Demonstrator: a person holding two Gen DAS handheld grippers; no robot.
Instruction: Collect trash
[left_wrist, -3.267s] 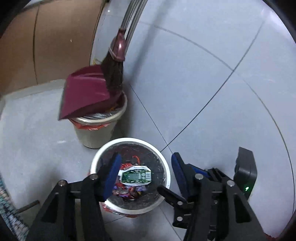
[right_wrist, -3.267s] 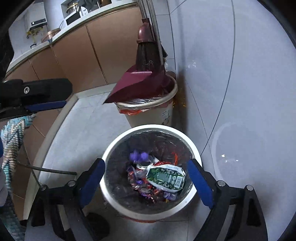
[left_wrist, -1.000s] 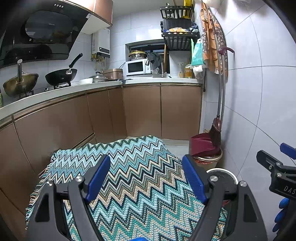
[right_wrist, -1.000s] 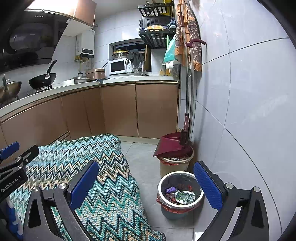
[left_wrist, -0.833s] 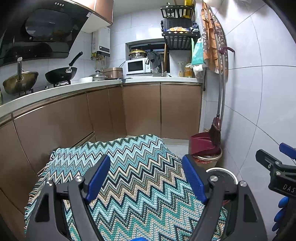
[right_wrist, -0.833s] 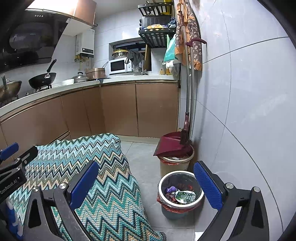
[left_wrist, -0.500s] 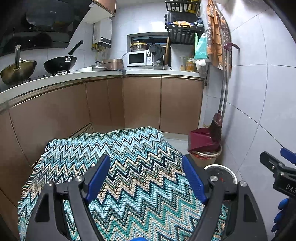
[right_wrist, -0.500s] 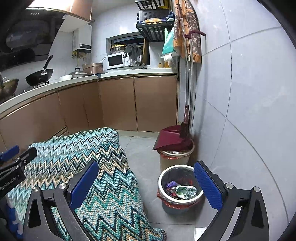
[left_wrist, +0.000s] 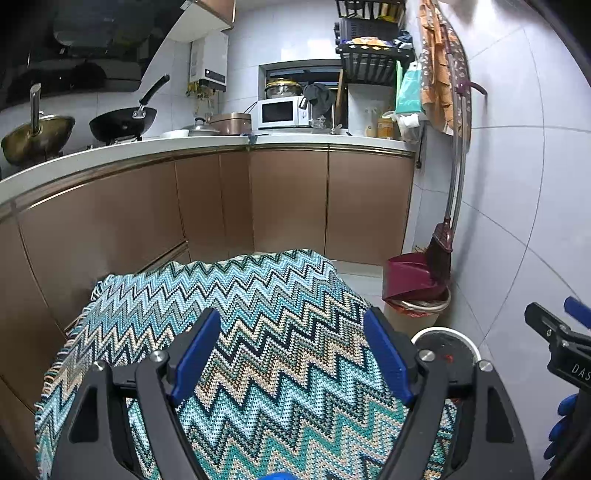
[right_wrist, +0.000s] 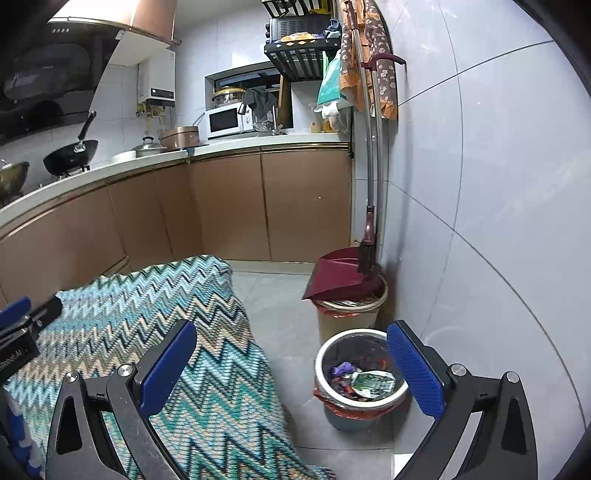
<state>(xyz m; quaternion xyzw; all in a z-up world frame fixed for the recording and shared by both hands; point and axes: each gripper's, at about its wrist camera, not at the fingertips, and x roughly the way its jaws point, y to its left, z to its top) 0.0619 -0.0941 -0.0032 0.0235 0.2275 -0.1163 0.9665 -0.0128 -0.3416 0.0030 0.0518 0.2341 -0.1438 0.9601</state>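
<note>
Both grippers hover with jaws apart and nothing between them: the left gripper (left_wrist: 291, 350) over a zigzag cloth (left_wrist: 258, 314), the right gripper (right_wrist: 291, 363) at the cloth's right edge. The trash (right_wrist: 364, 382) lies in a white-rimmed bin (right_wrist: 321, 376) on the floor (right_wrist: 284, 317), near the right wall. Just beyond it stands a second bin (right_wrist: 347, 321) carrying a dustpan (right_wrist: 340, 277) and broom (right_wrist: 369, 243).

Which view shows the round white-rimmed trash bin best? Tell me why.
The right wrist view: the round white-rimmed trash bin shows whole, wrappers inside. In the left wrist view only part of its rim appears behind the left gripper.
</note>
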